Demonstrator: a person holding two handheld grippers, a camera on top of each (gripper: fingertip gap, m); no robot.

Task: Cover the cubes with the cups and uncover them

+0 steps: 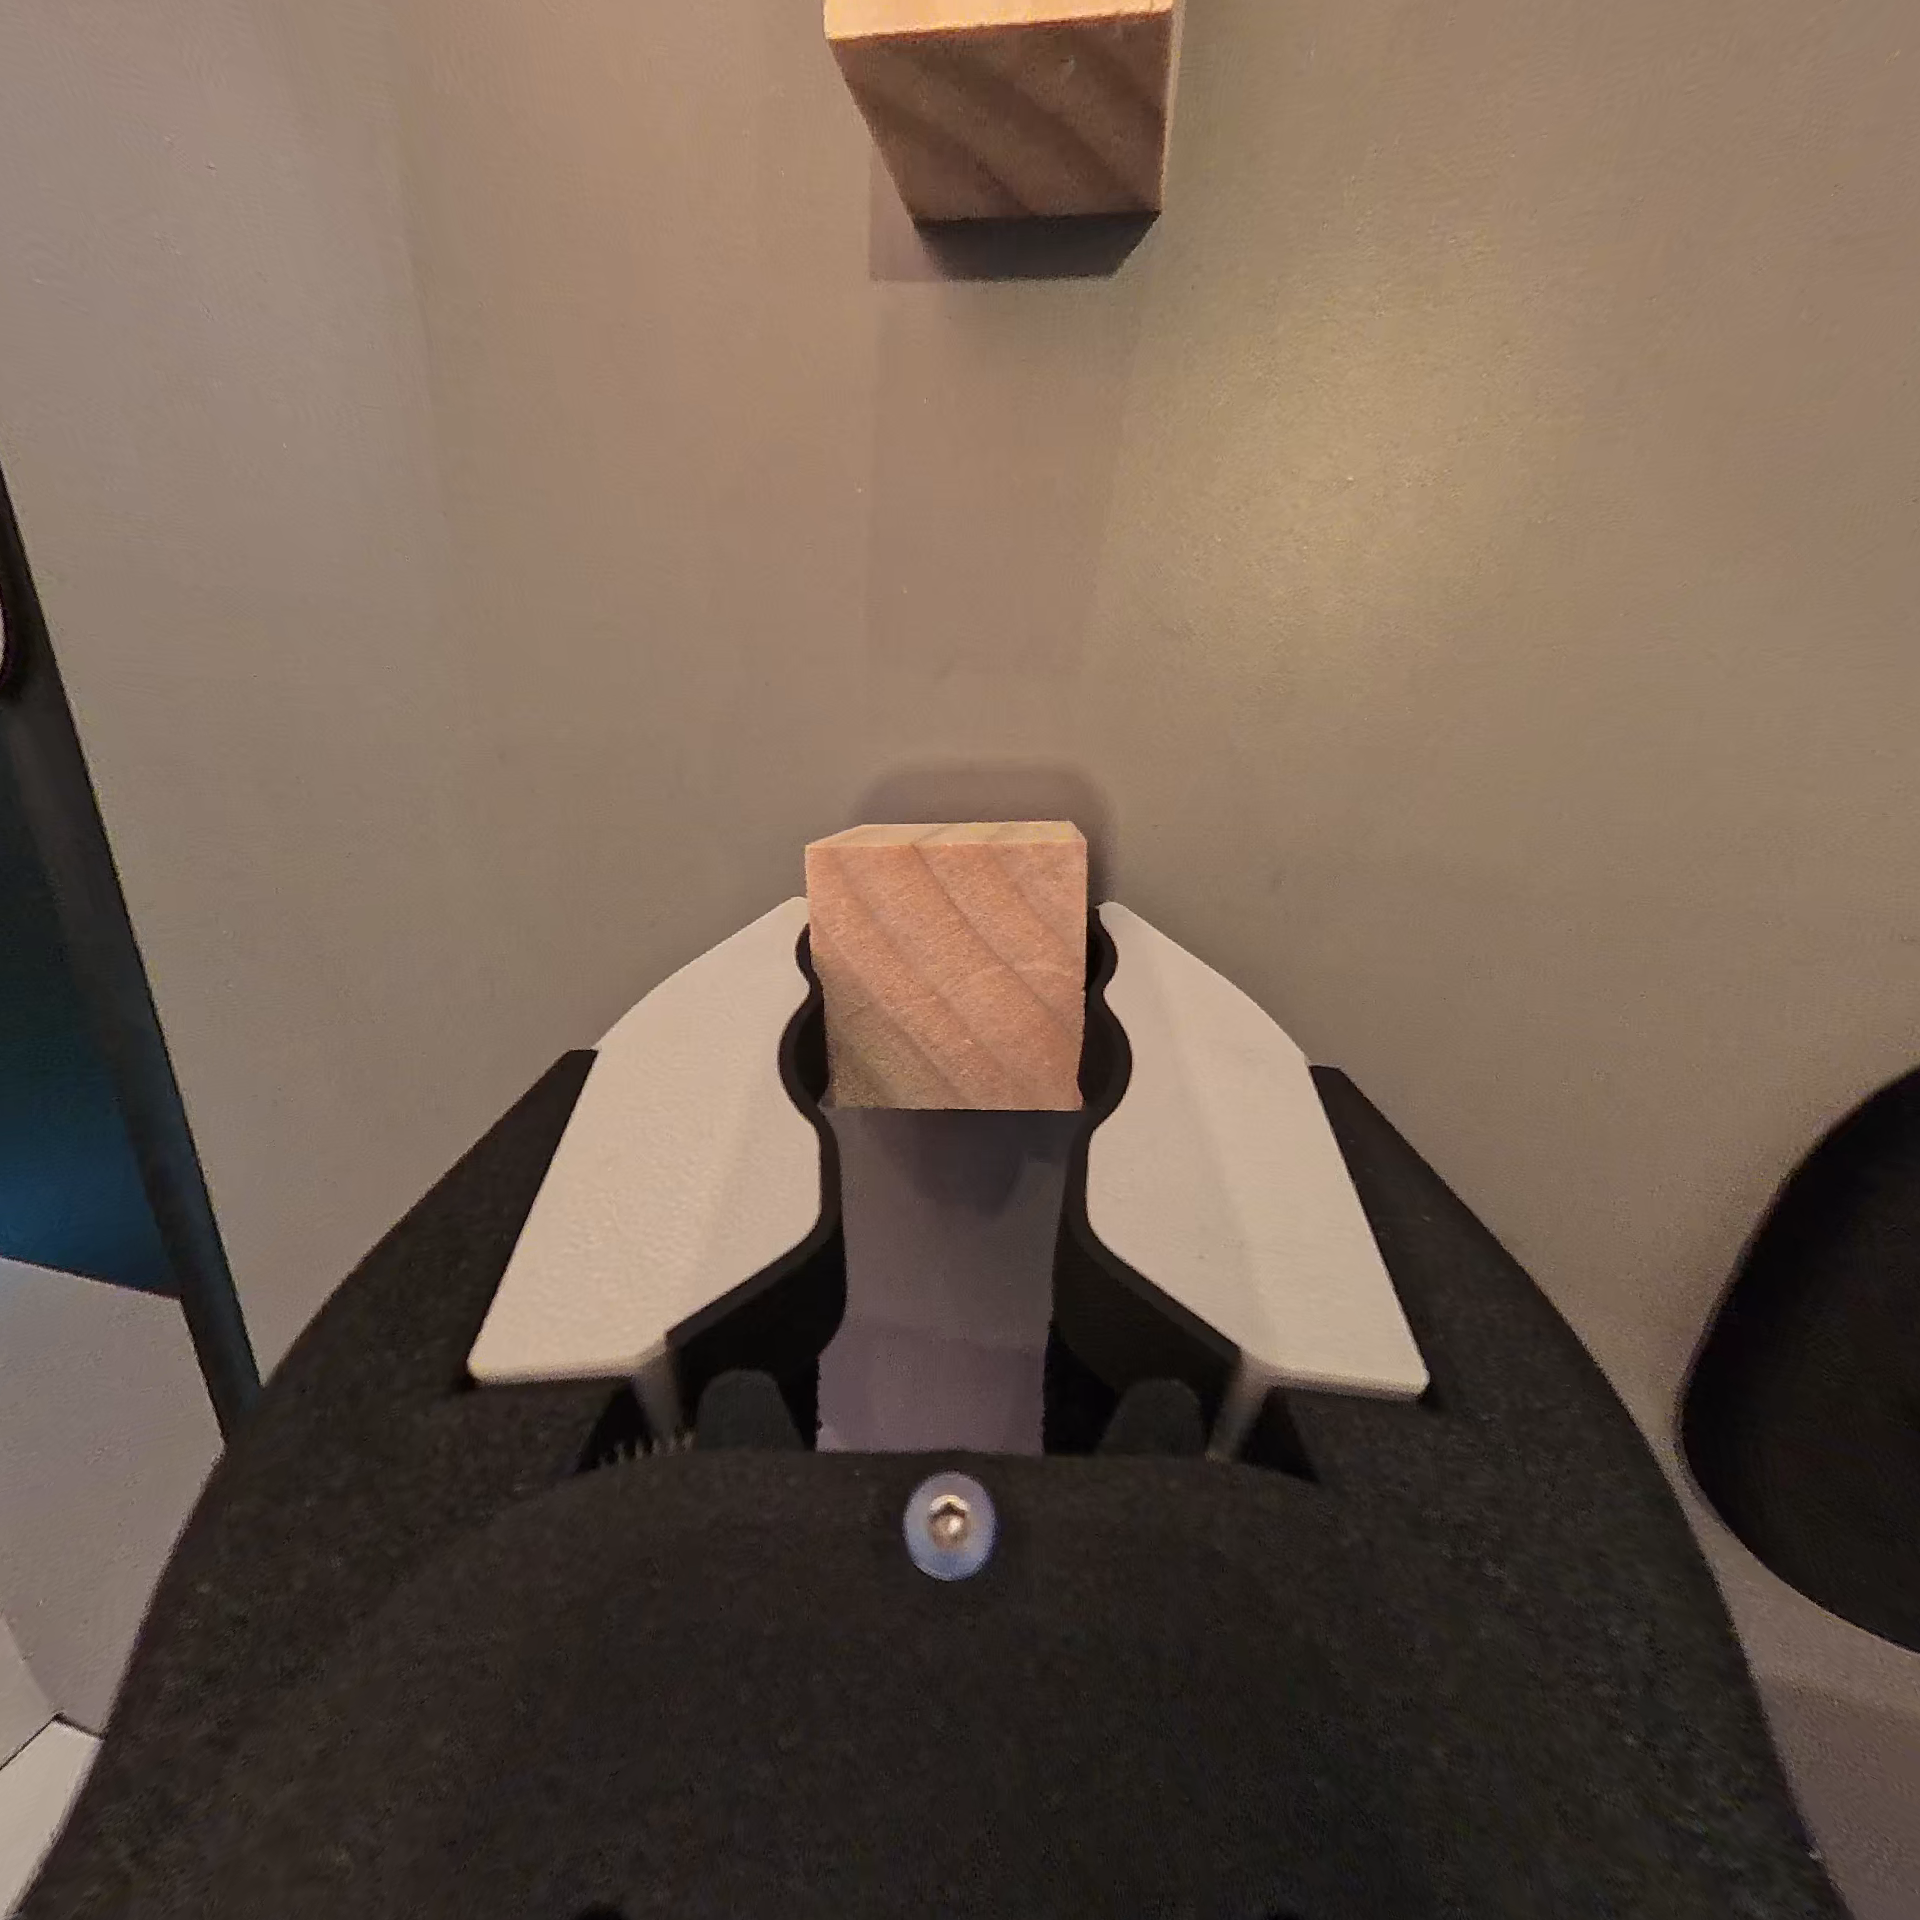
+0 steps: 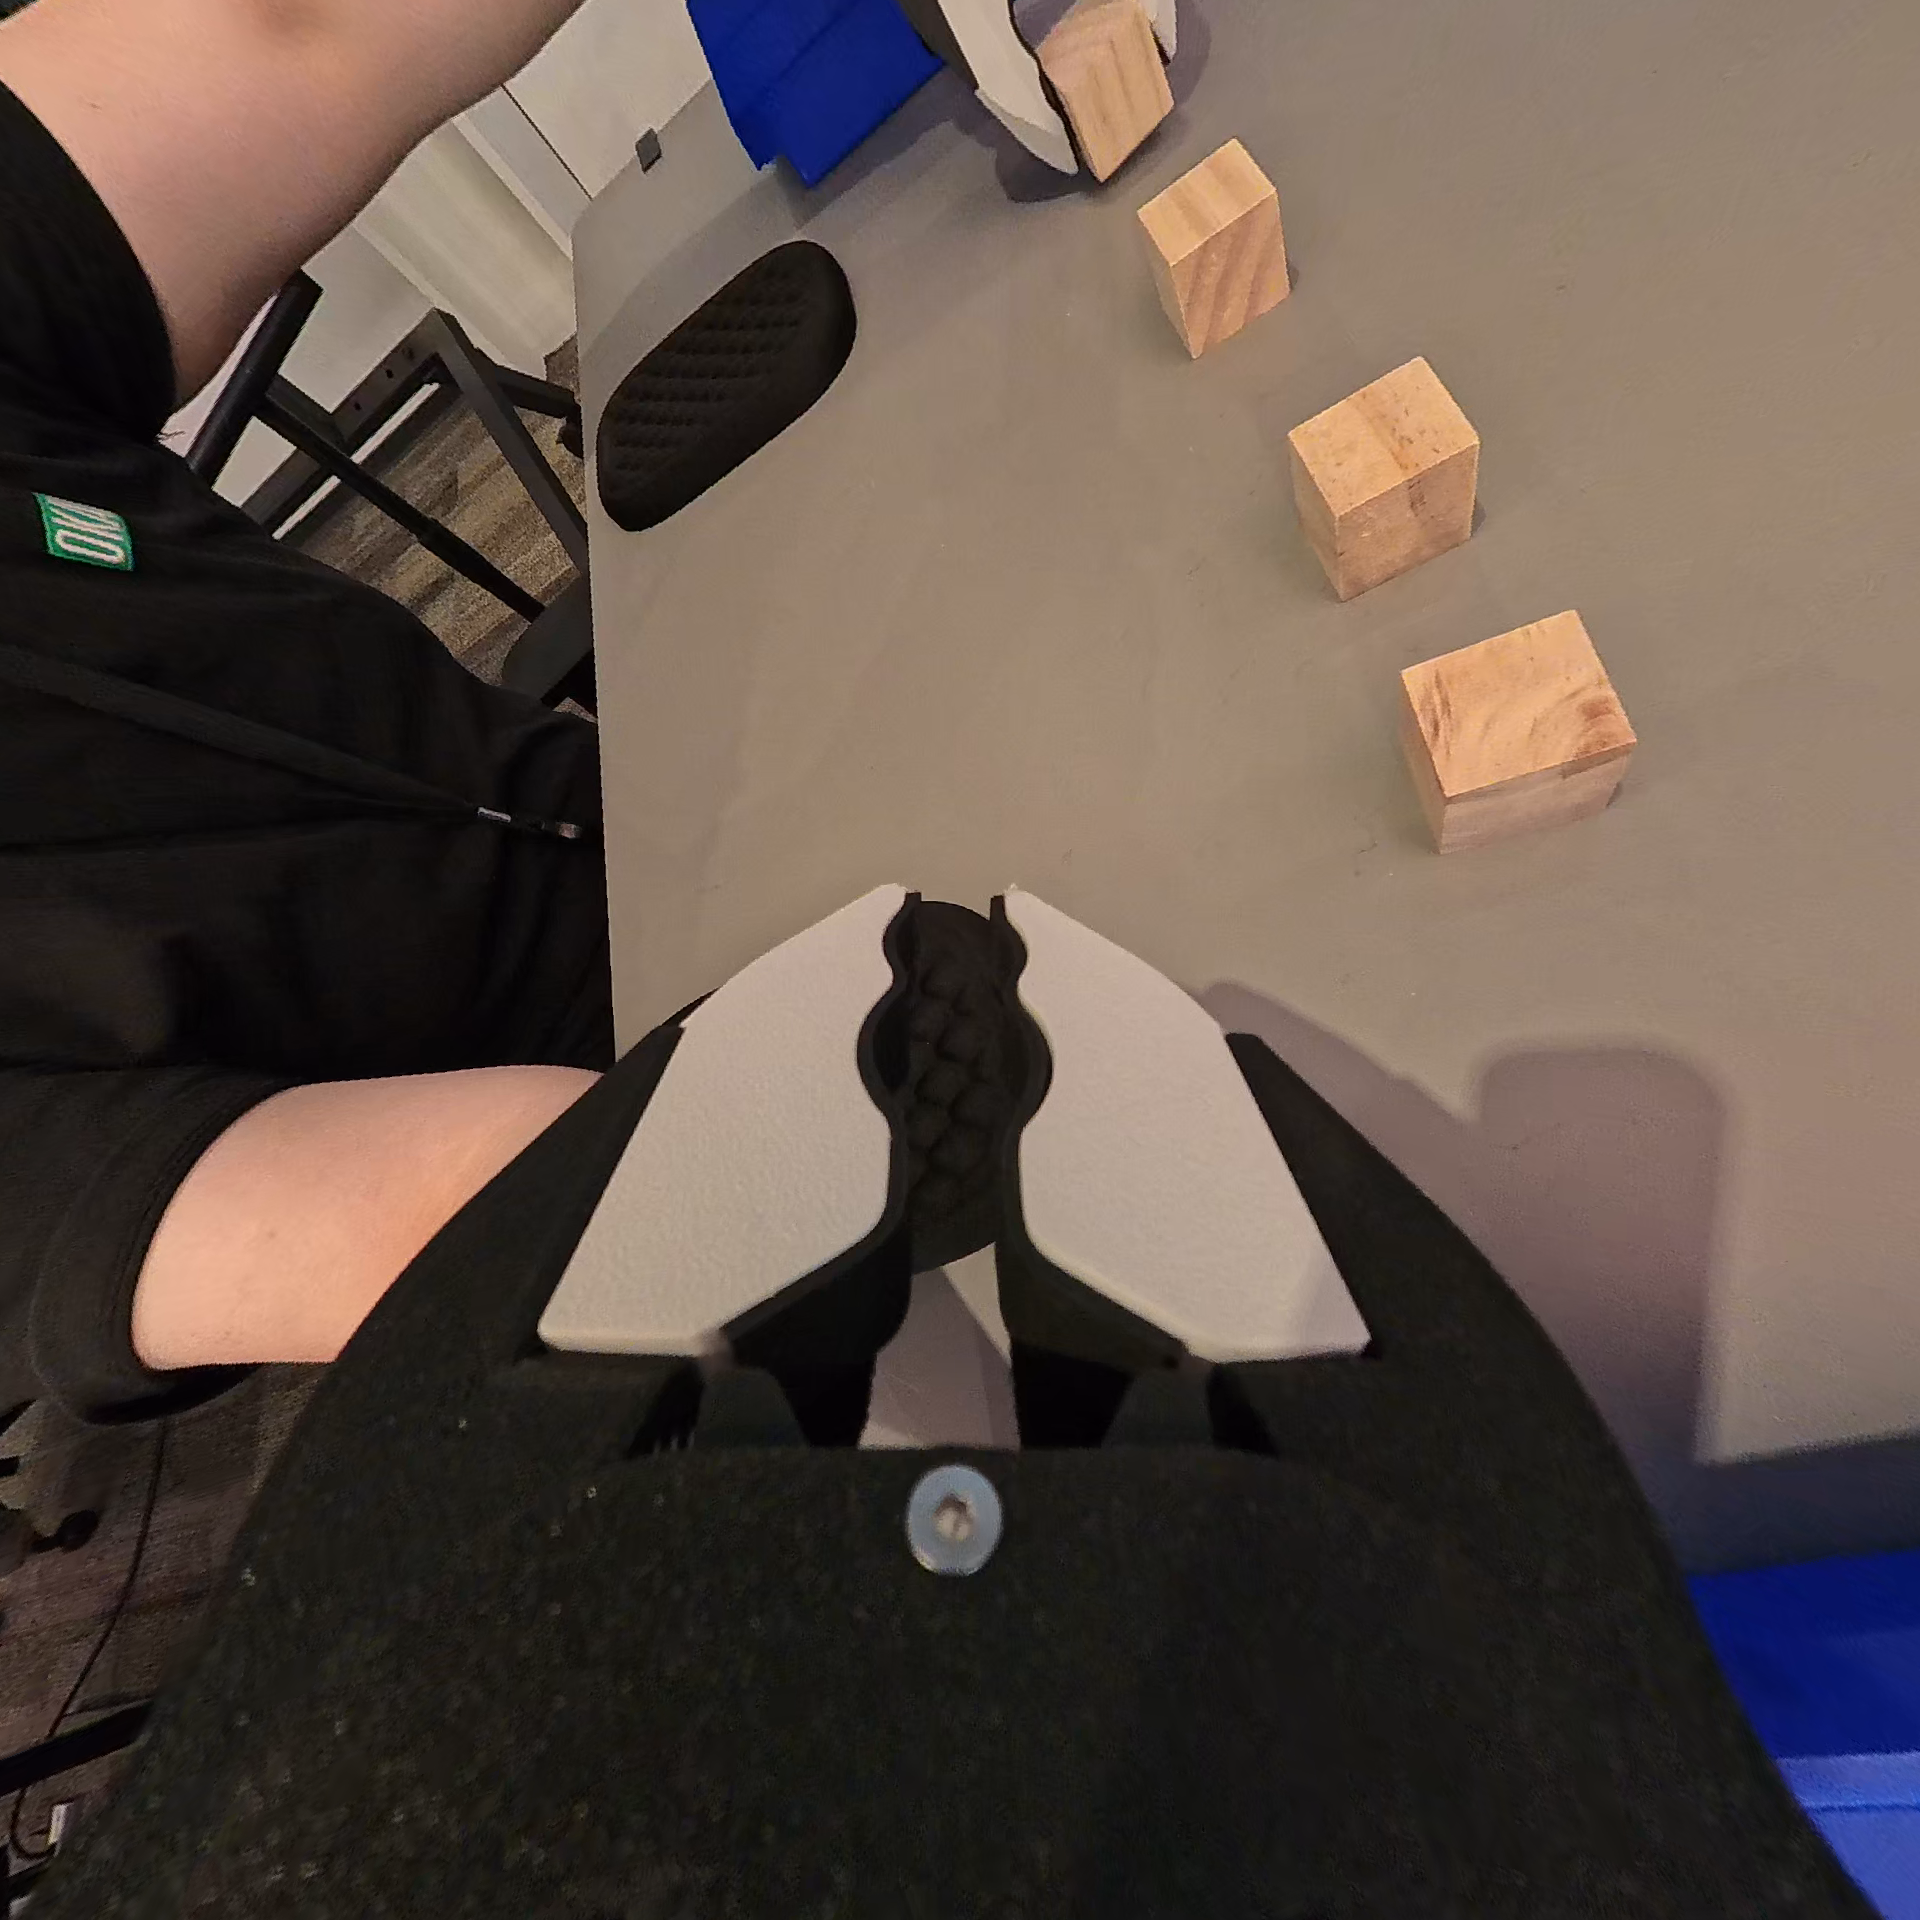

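Observation:
Several pale wooden cubes stand in a row on the grey table (image 2: 935, 675). My left gripper (image 1: 951, 914) is shut on the end cube (image 1: 948, 961), with its white fingers against both side faces. This also shows far off in the right wrist view (image 2: 1107, 99). The neighbouring cube (image 1: 1003, 104) stands just ahead, and two more cubes (image 2: 1382, 478) (image 2: 1517, 727) follow in the row. My right gripper (image 2: 954, 899) is shut on a black textured cup (image 2: 951, 1081) near the table's front edge. A second black cup (image 2: 727, 384) sits on the table, apart from the cubes.
The second black cup also shows at the right edge of the left wrist view (image 1: 1818, 1351). A person in a black top (image 2: 260, 779) is at the table's edge on the left. A blue object (image 2: 821, 83) lies beyond the far end of the table.

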